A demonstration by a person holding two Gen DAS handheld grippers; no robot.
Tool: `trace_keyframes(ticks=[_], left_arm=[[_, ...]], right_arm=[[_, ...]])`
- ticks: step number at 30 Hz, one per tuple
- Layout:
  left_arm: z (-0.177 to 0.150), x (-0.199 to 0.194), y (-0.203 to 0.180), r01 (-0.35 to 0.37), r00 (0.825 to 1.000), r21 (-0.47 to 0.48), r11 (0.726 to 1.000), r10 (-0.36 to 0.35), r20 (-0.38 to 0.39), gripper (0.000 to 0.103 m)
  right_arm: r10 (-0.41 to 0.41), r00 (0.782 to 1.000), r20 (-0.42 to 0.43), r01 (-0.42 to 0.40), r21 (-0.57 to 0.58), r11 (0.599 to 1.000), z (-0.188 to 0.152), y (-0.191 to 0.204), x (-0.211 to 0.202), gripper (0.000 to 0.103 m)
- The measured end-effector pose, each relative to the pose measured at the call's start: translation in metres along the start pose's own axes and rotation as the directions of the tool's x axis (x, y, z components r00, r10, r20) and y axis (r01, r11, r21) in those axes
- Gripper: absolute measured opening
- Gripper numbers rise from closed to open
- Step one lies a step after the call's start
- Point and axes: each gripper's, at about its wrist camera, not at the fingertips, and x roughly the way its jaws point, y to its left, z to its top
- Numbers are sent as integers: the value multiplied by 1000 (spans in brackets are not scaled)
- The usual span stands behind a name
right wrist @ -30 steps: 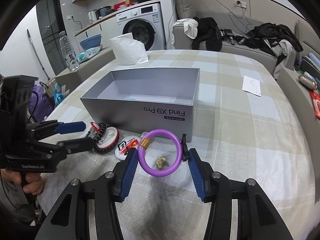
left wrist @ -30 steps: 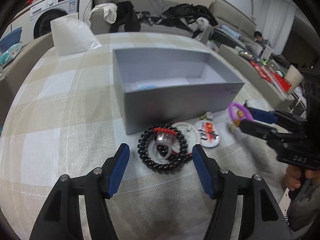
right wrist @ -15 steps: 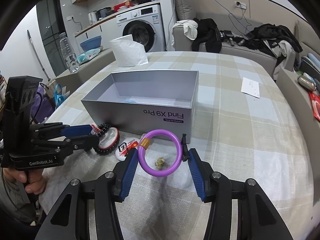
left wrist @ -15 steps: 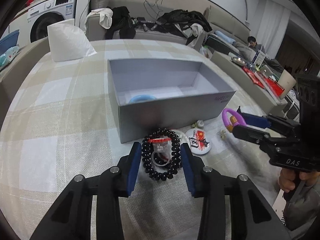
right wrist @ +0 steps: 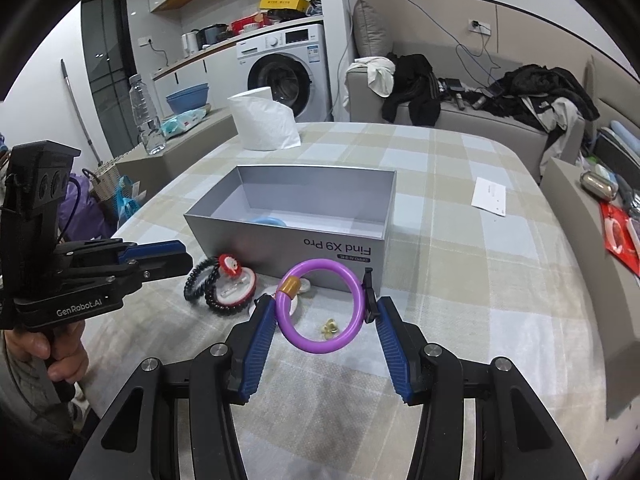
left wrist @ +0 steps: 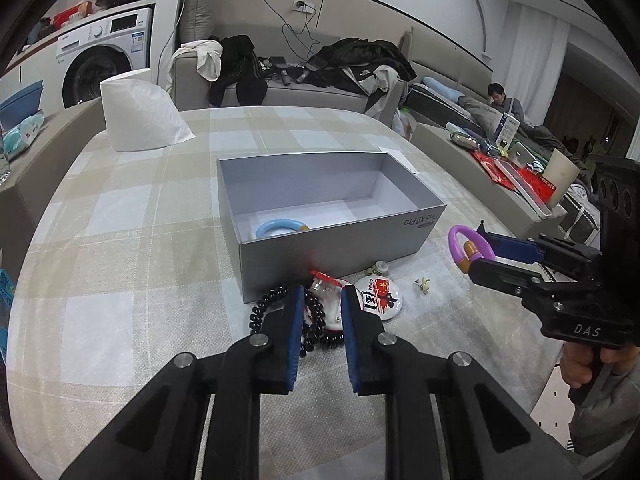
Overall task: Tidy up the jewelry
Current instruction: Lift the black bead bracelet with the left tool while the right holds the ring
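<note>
So far only one piece looks sorted: a light blue bangle (left wrist: 279, 229) sits inside the grey box (left wrist: 332, 246) in the middle of the left wrist view, low against the near wall. Everything else is outside the box. The right gripper (right wrist: 326, 314) has its fingers pinched onto the sides of the purple bangle (right wrist: 322, 306), center of the right wrist view, and it seems lifted a bit off the checked tablecloth (right wrist: 460, 280), just in front of the box. The left gripper (left wrist: 320, 316) is narrowed down on the black bead bracelet (left wrist: 280, 312), which looks like it's bunched with a small clear case with red trim (left wrist: 326, 284); can't tell if it's really gripped yet or just squeezed between the pads. Still left on the cloth: a round badge (left wrist: 380, 298) and a couple of tiny earring-like bits (left wrist: 423, 285) near the box's front wall. I'd say barely a third done.
</note>
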Motion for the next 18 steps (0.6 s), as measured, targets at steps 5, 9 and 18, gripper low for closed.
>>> trace_keyframes(ticks=[5,9,18], left_arm=[[-2,5,8,-39,999,-18,999,39,-31,26],[-8,15,10,-50,996,-1,999,50,-74,50],[-15,30,12,-71,989,-2,997,70,-129,50]], right_arm=[[-5,1000,5,5,2,1000,0,0,-4,50],[-7,1000,0,7,2,1000,-2,-1,-4,50],[-3,1000,-14,3,6,1000,-1,-5,3,50]])
